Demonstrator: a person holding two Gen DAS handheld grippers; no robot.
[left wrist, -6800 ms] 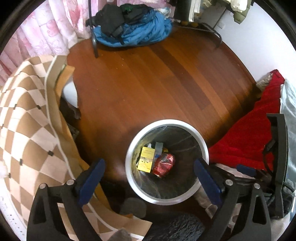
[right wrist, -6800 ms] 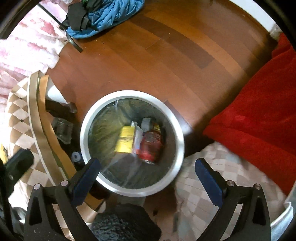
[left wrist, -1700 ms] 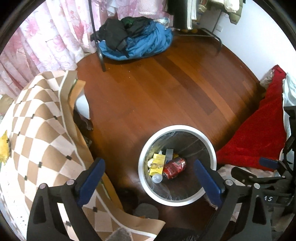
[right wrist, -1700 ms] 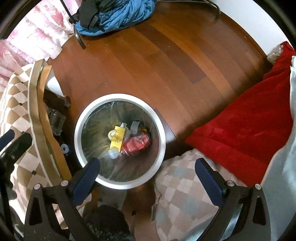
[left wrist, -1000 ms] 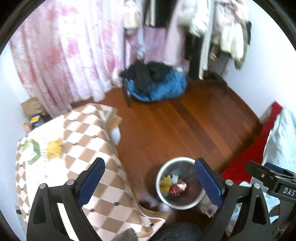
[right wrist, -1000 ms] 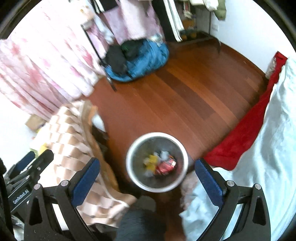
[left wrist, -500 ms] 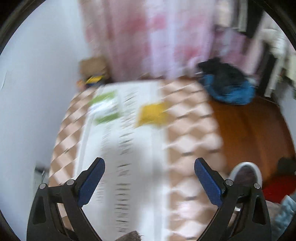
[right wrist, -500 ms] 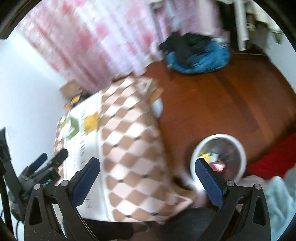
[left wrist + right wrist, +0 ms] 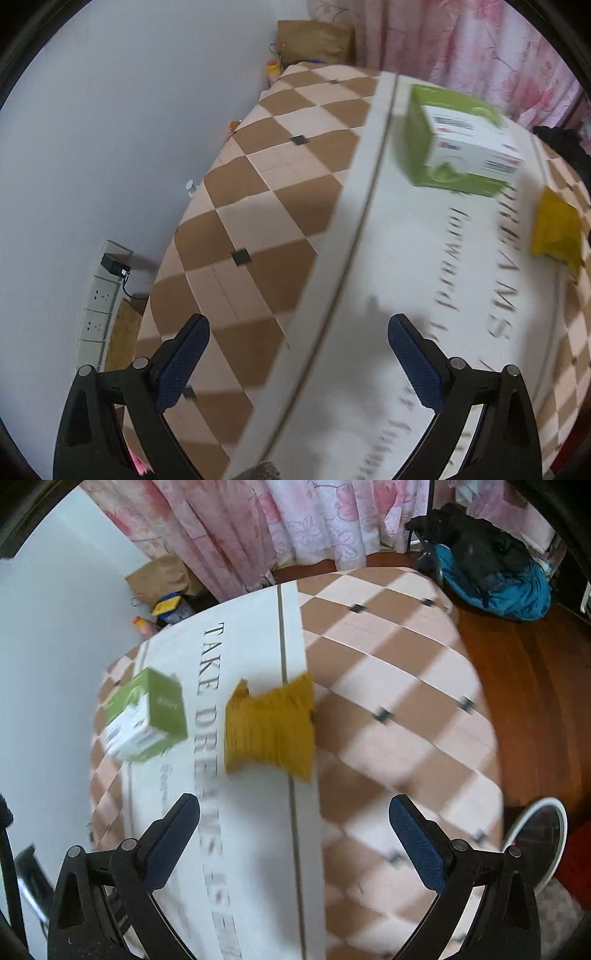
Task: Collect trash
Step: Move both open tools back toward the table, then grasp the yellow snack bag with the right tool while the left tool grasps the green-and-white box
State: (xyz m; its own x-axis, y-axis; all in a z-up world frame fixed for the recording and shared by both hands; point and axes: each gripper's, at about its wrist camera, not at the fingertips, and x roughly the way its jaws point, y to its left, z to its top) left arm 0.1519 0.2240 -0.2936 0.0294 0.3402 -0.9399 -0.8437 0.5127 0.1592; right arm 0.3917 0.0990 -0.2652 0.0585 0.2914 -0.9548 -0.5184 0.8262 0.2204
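Note:
A green and white carton and a yellow packet lie on the checked tablecloth. The right wrist view shows the same carton and yellow packet on the cloth. My left gripper is open and empty above the cloth, with the carton ahead to the right. My right gripper is open and empty, with the yellow packet just ahead of it. The white-rimmed trash bin stands on the floor at the right edge.
A white wall with sockets and a black plug borders the table's left side. A brown paper bag and pink curtains stand behind. A blue and black clothes pile lies on the wooden floor.
Both grippers have swung up and left from over the trash bin to above the table. The carton and yellow packet are now near. Both stayed open.

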